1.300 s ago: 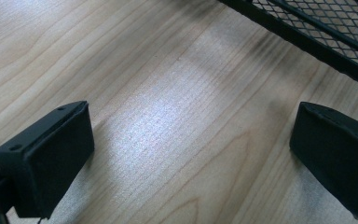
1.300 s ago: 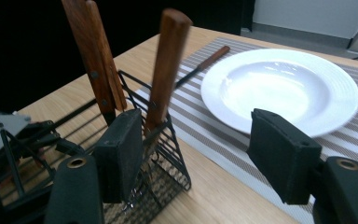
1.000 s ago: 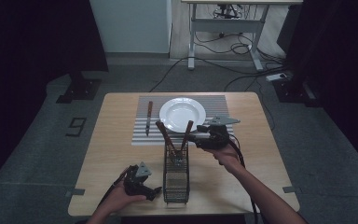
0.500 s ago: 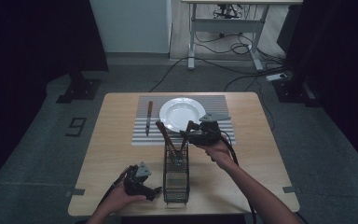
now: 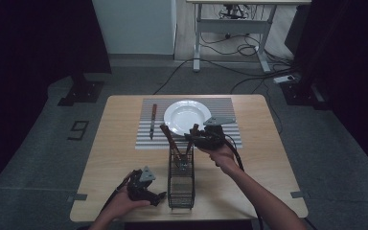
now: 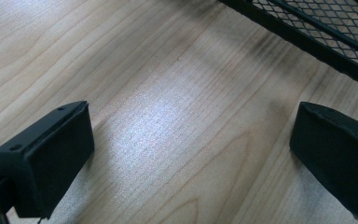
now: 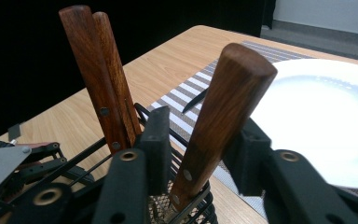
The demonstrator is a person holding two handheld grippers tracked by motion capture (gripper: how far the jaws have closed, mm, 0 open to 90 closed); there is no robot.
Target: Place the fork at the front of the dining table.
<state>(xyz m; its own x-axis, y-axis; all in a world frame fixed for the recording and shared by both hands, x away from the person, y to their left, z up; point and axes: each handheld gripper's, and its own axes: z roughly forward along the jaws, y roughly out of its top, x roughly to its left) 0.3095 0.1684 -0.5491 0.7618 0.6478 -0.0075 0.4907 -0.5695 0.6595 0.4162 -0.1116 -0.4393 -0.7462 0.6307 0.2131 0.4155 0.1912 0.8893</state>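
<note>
A black wire caddy [image 5: 180, 178] stands on the table with wooden-handled utensils in it. My right gripper [image 5: 195, 135] reaches its far end from the right. In the right gripper view, one wooden handle [image 7: 226, 100] leans between the jaws of my right gripper [image 7: 200, 128], which have just been closing. The right pad sits against the handle, while a thin gap shows at the left pad. Two more handles [image 7: 100, 70] lean to the left. My left gripper [image 5: 155, 196] rests low on the table left of the caddy. Its jaws [image 6: 191, 154] stand open over bare wood.
A white plate [image 5: 187, 115] lies on a striped placemat [image 5: 220, 108] beyond the caddy, with a wooden-handled knife [image 5: 153, 120] on the mat's left side. The caddy's mesh wall [image 6: 326, 28] is just ahead of my left gripper. Bare wood lies on both sides of the caddy.
My right gripper has shifted left toward the caddy's far end, and its jaws have narrowed around the leaning handle. The left gripper has stayed put.
</note>
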